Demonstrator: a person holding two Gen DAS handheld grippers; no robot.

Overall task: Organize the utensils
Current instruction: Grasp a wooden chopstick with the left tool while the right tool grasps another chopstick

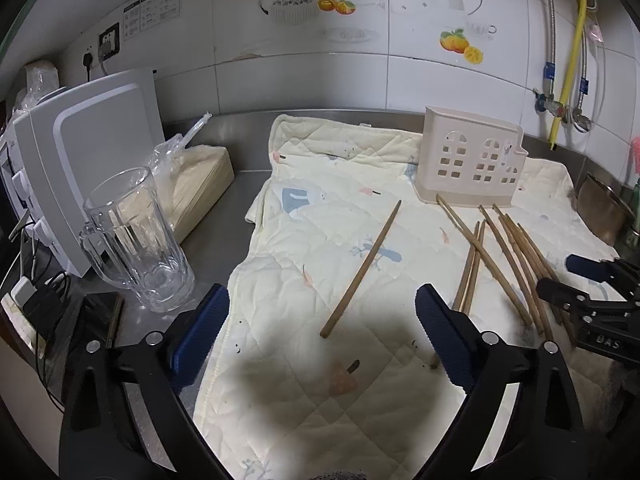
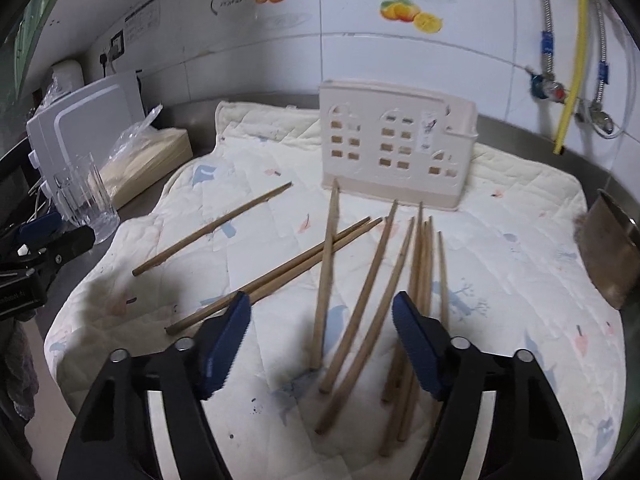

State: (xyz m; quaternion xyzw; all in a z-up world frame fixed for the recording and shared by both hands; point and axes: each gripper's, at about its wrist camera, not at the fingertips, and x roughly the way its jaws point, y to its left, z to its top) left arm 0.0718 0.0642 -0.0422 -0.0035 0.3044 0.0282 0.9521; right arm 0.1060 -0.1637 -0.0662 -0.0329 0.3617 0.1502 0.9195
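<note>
Wooden chopsticks (image 2: 362, 300) lie scattered on a quilted cloth (image 2: 520, 240) before the cream holder (image 2: 396, 152) (one stray (image 1: 362, 270) lies apart). The right gripper (image 2: 320, 344) and left gripper (image 1: 322, 332) hover spread wide, holding nothing, above the steel tabletop (image 1: 240, 196).

Tan chopsticks (image 2: 362, 304), cream holder (image 2: 394, 148), pastel-printed cloth (image 2: 520, 248)

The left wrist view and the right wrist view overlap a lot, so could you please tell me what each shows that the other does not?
Only the left wrist view shows the black cables lower left. Only the right wrist view shows the quilted cloth's right corner. Both show the beige utensil holder, the lone chopstick, the chopstick pile, the glass mug, and both grippers open: left gripper, right gripper.
</note>
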